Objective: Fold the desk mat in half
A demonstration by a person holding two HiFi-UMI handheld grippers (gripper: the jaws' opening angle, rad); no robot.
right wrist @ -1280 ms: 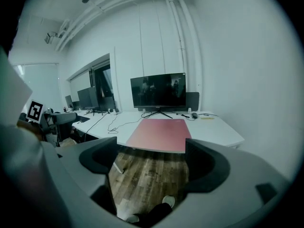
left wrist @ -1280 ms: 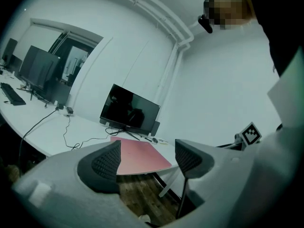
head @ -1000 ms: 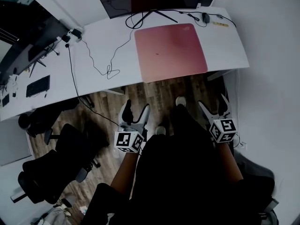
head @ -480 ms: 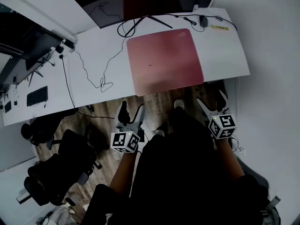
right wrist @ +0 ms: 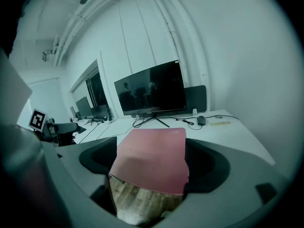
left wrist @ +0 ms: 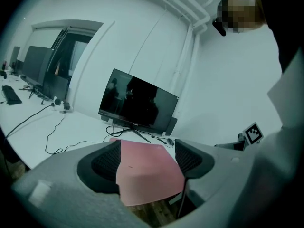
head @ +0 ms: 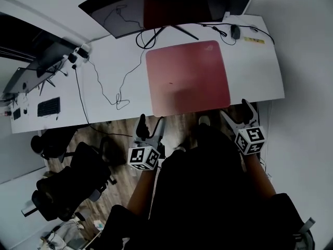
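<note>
Nearest, below desk height and over the wooden floor (head: 122, 132): left gripper (head: 151, 123) at 7 o'clock of the desk mat (head: 187, 77), right gripper (head: 237, 111) at 5 o'clock of it. Jaws of both spread apart, nothing held between them, no contact with the mat. In both gripper views, mat visible through the gap between the jaws but well ahead of them.

At 8 o'clock of the left gripper, on the floor: black office chair (head: 67, 184).

Next out: white desk (head: 255, 72). Mat pink, flat, unfolded, right of the desk's centre, near edge at or just past the desk's front edge.

At 9 o'clock of the mat: loose black cable (head: 112, 90) across the desktop. At 1 o'clock, apart from the mat's far corner: mouse (head: 235, 32).

Farthest, at 12 o'clock of the mat: dark monitor (head: 156, 4), stand feet just beyond the mat's far edge.
</note>
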